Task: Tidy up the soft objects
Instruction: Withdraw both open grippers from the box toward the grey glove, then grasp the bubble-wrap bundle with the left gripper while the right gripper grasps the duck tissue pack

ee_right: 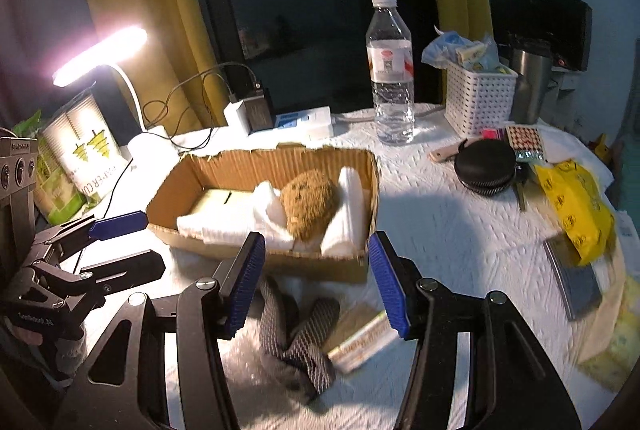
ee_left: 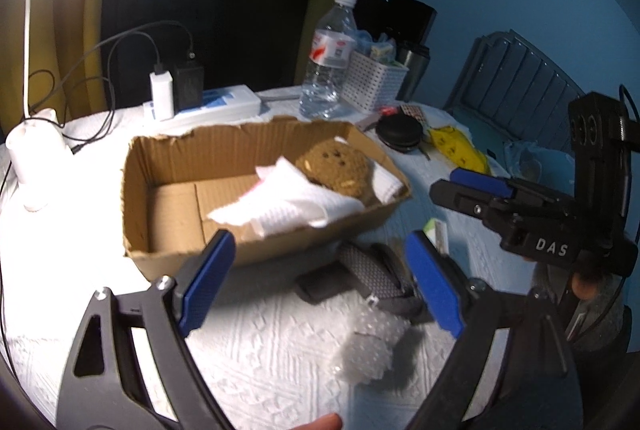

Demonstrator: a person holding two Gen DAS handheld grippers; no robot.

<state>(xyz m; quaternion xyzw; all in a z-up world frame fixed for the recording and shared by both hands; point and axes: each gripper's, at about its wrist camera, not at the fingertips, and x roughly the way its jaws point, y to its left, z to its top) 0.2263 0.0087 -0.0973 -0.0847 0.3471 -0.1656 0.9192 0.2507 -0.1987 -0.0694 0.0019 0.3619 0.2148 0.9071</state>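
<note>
A torn cardboard box (ee_left: 168, 166) (ee_right: 336, 166) stands mid-table, holding a brown plush toy (ee_left: 334, 166) (ee_right: 308, 202) among white foam sheets (ee_left: 288, 206) (ee_right: 224, 224). In front of the box lie a grey patterned fabric piece (ee_left: 370, 268) (ee_right: 304, 338) and a wad of bubble wrap (ee_left: 368, 350) (ee_right: 244, 362). My left gripper (ee_left: 320, 286) (ee_right: 128, 244) hovers open over the fabric and bubble wrap, holding nothing. Just before the box's near wall my right gripper (ee_right: 316, 286) (ee_left: 460, 190) stands open above the fabric, its pads touching nothing.
A water bottle (ee_right: 390, 70), white basket (ee_right: 478, 98), steel cup (ee_right: 530, 82), black round case (ee_right: 484, 166) and yellow bag (ee_right: 572, 206) crowd the back right. A lit desk lamp (ee_left: 34, 158), chargers (ee_left: 176, 90) and cables sit back left. A small packet (ee_right: 360, 340) lies beside the fabric.
</note>
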